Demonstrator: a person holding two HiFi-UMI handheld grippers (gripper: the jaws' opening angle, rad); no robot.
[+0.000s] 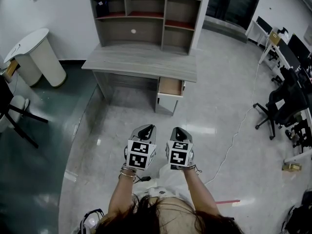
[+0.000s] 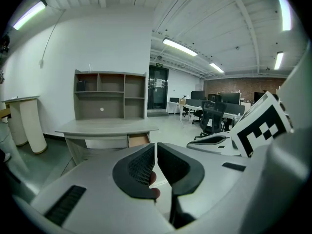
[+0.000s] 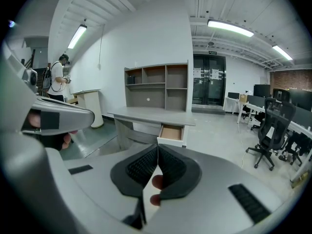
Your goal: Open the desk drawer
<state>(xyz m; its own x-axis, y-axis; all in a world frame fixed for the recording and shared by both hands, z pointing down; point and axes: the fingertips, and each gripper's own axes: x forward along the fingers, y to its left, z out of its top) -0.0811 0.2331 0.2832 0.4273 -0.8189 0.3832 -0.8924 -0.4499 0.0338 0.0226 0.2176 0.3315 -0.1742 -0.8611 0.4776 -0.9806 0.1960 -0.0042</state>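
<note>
Drawer [image 1: 170, 87] open, both hand-held grippers [image 2: 155, 147] [image 3: 157, 150] closed, empty, person [image 3: 57, 77] in right gripper view only

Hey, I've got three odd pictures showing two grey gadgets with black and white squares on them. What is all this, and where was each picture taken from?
There is no robot: a person holds a hand tool in each hand, the left gripper and the right gripper; the patterned cubes are part of them. The top-down picture comes from a camera on the person's head. The other two come from cameras riding on each tool, looking along its fingers. Both pairs of fingers are closed together and hold nothing. Ahead stands a grey desk with a shelf unit on top; its drawer is pulled out, and the desktop looks bare.
</note>
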